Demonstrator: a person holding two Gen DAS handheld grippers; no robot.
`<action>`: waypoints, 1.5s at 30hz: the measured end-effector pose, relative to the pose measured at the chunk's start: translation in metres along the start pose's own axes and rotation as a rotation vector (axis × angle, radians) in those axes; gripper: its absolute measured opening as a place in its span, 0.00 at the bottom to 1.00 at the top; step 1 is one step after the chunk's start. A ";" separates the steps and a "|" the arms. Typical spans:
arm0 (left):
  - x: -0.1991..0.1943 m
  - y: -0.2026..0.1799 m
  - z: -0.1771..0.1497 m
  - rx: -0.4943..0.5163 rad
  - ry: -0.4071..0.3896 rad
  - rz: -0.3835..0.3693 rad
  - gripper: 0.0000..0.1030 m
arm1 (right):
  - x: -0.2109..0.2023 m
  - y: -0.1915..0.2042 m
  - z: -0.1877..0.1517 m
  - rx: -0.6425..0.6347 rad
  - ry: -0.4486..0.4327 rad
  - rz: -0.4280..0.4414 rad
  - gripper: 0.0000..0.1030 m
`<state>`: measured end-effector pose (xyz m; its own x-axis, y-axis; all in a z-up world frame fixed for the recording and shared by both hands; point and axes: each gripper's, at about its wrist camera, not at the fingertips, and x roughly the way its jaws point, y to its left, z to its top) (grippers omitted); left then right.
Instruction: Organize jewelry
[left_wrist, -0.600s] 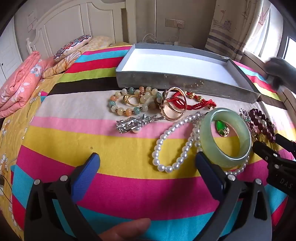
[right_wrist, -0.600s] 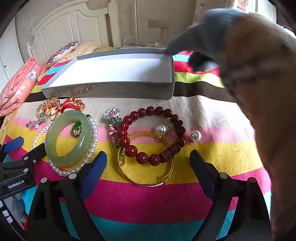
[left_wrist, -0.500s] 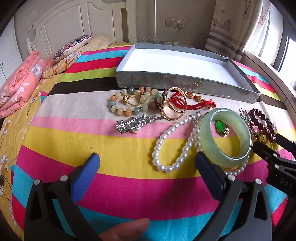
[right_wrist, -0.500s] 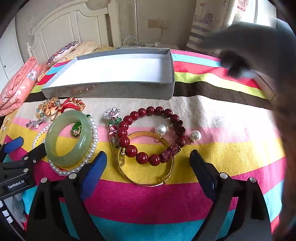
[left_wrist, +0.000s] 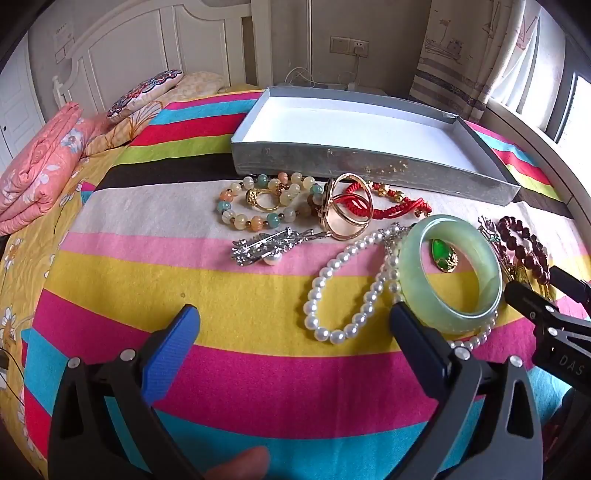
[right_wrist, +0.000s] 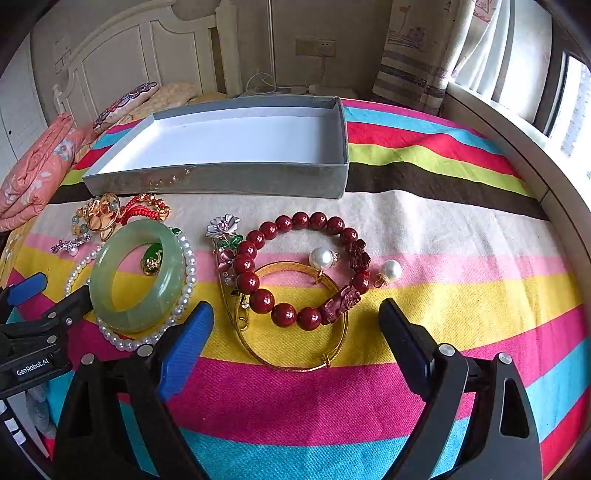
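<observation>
Jewelry lies on a striped cloth in front of an empty grey box (left_wrist: 362, 164) (right_wrist: 221, 181). A green jade bangle (left_wrist: 448, 275) (right_wrist: 138, 275) rests on a pearl necklace (left_wrist: 332, 291) (right_wrist: 184, 280). A red bead bracelet (right_wrist: 303, 269), a gold bangle (right_wrist: 295, 332), two pearl earrings (right_wrist: 321, 257) and a flower brooch (right_wrist: 223, 229) lie before my right gripper (right_wrist: 295, 332). A pastel bead bracelet (left_wrist: 266, 203), a gold cuff (left_wrist: 347, 208), a red cord bracelet (left_wrist: 399, 206) and a silver brooch (left_wrist: 266, 245) lie beyond my left gripper (left_wrist: 291, 343). Both grippers are open and empty.
Folded pink bedding (left_wrist: 33, 173) and an embroidered pillow (left_wrist: 144, 92) lie at the far left. A window ledge (right_wrist: 517, 122) runs along the right. A headboard and a wall socket (left_wrist: 349, 46) are behind the box.
A blurred hand that crossed the right side of both views has gone out of view. Grippers and jewelry have not moved.
</observation>
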<state>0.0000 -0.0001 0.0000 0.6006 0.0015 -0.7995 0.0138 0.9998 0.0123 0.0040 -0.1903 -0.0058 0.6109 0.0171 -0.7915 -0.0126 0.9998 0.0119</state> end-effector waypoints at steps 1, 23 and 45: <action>0.000 0.000 0.000 0.000 0.000 0.000 0.98 | 0.000 0.000 0.000 0.000 0.000 0.000 0.84; 0.000 0.000 0.000 0.000 -0.001 0.000 0.98 | -0.001 -0.003 0.001 -0.017 0.000 0.014 0.84; 0.000 0.000 0.000 0.000 -0.001 0.000 0.98 | -0.001 -0.002 0.001 -0.017 0.000 0.014 0.84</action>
<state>-0.0001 -0.0001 0.0001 0.6015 0.0018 -0.7988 0.0138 0.9998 0.0126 0.0042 -0.1925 -0.0045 0.6106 0.0306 -0.7914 -0.0340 0.9993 0.0125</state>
